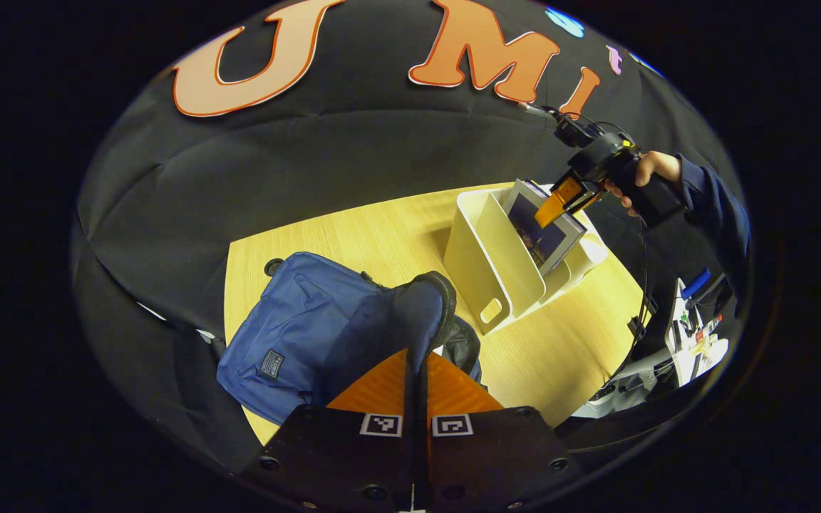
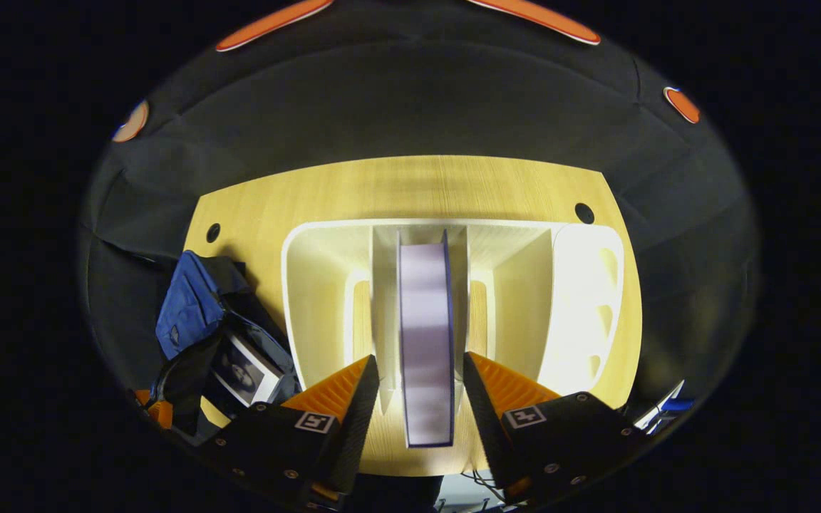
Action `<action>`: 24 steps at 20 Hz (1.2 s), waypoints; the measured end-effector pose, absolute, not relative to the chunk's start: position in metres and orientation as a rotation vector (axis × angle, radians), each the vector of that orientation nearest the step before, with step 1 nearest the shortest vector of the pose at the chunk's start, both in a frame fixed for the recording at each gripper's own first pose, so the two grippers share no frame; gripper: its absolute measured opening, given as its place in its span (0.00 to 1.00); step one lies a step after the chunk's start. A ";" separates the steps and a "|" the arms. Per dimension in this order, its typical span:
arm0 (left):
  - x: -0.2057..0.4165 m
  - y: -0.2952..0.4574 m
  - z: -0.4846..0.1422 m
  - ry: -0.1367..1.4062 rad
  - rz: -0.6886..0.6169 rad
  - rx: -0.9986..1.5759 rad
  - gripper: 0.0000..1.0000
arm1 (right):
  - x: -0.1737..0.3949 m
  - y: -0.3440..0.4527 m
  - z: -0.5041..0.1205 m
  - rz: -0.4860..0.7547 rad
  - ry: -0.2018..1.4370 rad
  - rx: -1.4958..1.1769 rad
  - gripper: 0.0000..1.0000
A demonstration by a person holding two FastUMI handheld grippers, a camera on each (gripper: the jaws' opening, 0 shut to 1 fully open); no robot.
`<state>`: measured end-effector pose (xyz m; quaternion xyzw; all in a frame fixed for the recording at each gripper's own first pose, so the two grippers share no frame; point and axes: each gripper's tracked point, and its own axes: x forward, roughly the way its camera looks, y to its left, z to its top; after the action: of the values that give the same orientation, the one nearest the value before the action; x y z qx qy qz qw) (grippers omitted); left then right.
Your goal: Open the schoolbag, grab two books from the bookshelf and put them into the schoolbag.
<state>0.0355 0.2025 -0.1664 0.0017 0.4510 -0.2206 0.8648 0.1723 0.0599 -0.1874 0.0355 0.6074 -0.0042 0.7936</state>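
In the left gripper view the blue schoolbag [image 1: 303, 331] lies on the wooden table [image 1: 382, 235]. My left gripper [image 1: 416, 363] is shut on the bag's dark zipped flap [image 1: 425, 299] and holds it up. Beyond it stands the white bookshelf [image 1: 489, 263] with a book [image 1: 546, 231] leaning inside. A hand [image 1: 649, 171] holds my right gripper [image 1: 560, 203] at that book's top. In the right gripper view my right gripper [image 2: 421, 385] is open, with one finger on each side of the upright book [image 2: 425, 335] in the bookshelf's [image 2: 318, 285] middle slot. The schoolbag [image 2: 189, 313] at left holds another book [image 2: 243, 370].
The table [image 2: 410, 185] has round cable holes near its back corners [image 2: 584, 212]. Black cloth walls close in behind it. Off the table's right edge there is clutter with cables and white items [image 1: 695, 335].
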 end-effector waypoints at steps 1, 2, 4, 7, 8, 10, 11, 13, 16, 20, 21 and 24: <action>0.037 0.202 -0.168 0.945 -0.462 0.000 0.01 | 0.172 0.062 -0.189 -0.006 1.323 0.093 0.68; 0.035 0.202 -0.169 0.949 -0.462 -0.004 0.01 | 0.174 0.061 -0.191 -0.011 1.332 0.102 0.65; 0.034 0.201 -0.170 0.953 -0.461 -0.012 0.01 | 0.174 0.059 -0.190 -0.035 1.357 0.133 0.38; 0.034 0.200 -0.169 0.949 -0.464 -0.016 0.01 | 0.172 0.054 -0.184 -0.042 1.367 0.140 0.34; 0.034 0.200 -0.170 0.950 -0.463 -0.021 0.01 | 0.171 0.054 -0.181 -0.039 1.362 0.149 0.33; 0.035 0.201 -0.171 0.952 -0.461 -0.024 0.01 | 0.168 0.052 -0.164 -0.024 1.348 0.166 0.32; 0.034 0.200 -0.171 0.952 -0.463 -0.023 0.01 | 0.167 0.049 -0.152 -0.015 1.331 0.164 0.32; 0.034 0.198 -0.170 0.950 -0.469 -0.017 0.01 | 0.163 0.043 -0.129 -0.005 1.296 0.157 0.32; 0.035 0.200 -0.171 0.947 -0.464 -0.019 0.01 | 0.150 0.037 -0.094 0.018 1.254 0.176 0.32; 0.035 0.200 -0.170 0.945 -0.462 -0.028 0.01 | 0.126 0.035 -0.054 0.067 1.201 0.238 0.32; 0.035 0.200 -0.169 0.944 -0.461 -0.026 0.01 | 0.120 0.035 -0.047 0.079 1.182 0.252 0.32; 0.034 0.199 -0.168 0.946 -0.463 -0.019 0.01 | 0.107 0.034 -0.031 0.103 1.132 0.304 0.32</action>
<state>0.0337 0.1993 -0.1681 -0.0089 0.4513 -0.2208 0.8646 0.1065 0.0336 -0.0311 0.1436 0.5337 0.0487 0.8319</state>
